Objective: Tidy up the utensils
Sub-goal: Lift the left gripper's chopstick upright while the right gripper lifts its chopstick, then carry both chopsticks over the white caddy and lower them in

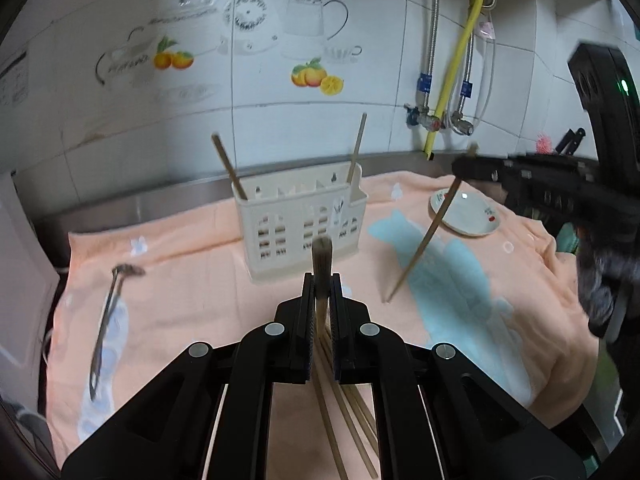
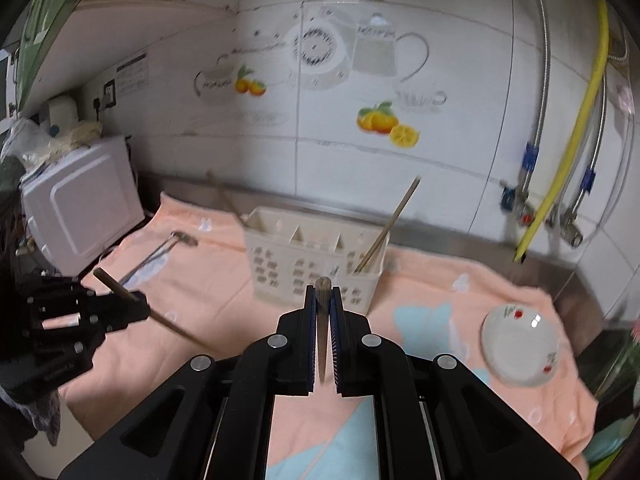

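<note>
Both tongs grip wooden chopsticks above the towel-covered table — the left tongs (image 1: 321, 280) clamped on a chopstick (image 1: 322, 256), the right tongs (image 2: 323, 294) on another chopstick (image 2: 322, 320). Centre frame, the cream basket (image 1: 300, 216) holds two more; a spoon (image 1: 108, 312) lies lower left.

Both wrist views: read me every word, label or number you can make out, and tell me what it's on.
None can be read.
Wall notice: printed lines, too small and blurred.
Left gripper: faint white lettering on its body, blurred.
Wall tile decals: script-like marks, illegible.
</note>
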The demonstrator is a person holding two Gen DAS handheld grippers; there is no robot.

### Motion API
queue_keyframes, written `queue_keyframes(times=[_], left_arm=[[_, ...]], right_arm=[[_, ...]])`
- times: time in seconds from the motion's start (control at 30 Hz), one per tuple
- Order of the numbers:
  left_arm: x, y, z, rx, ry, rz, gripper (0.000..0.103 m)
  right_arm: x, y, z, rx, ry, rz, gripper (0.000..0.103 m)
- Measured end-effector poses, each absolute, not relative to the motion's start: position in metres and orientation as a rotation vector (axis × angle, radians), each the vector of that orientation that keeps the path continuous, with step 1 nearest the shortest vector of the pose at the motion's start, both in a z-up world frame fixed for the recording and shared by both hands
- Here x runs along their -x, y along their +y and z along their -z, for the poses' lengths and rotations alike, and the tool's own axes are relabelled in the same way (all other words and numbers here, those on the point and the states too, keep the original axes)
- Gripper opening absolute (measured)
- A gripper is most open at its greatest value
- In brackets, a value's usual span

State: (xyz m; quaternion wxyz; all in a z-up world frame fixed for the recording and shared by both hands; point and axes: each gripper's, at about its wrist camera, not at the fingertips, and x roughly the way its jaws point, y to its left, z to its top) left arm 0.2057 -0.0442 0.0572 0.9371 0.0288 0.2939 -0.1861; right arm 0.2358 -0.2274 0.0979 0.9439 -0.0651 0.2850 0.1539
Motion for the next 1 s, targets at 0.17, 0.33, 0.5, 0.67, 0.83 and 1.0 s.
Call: queue_keyframes(times=[0.17,0.33,0.5,0.67,0.83,1.0], left_arm=[[-0.218,-0.053,-0.085,-0.079,0.555,0.396,0.006],[-0.224,-0.061,-0.125,-0.090,0.460,0.398,0.006],[-0.235,-0.067,-0.164,-0.092,0.351,0.365,0.006],[-0.254,-0.072,-0.183,-0.116,0.273,0.307,0.006],[-0.281,-0.067,-0.184,-0.080,0.259,0.272,0.006],[-0.308,-0.060,-0.166,-0.066,0.294,0.229,0.006]], right_arm=[[-0.260,-0.235,-0.129,0.123,0.561,-0.295,0.007],[-0.283,-0.240,-0.161,0.115,0.510,-0.260,0.007],[-0.301,-0.237,-0.180,0.113,0.467,-0.235,0.006],[-0.320,-0.233,-0.185,0.119,0.438,-0.212,0.006],[-0.336,-0.237,-0.183,0.077,0.429,-0.208,0.006],[-0.351,-0.232,-0.168,0.088,0.454,-0.203,0.006]])
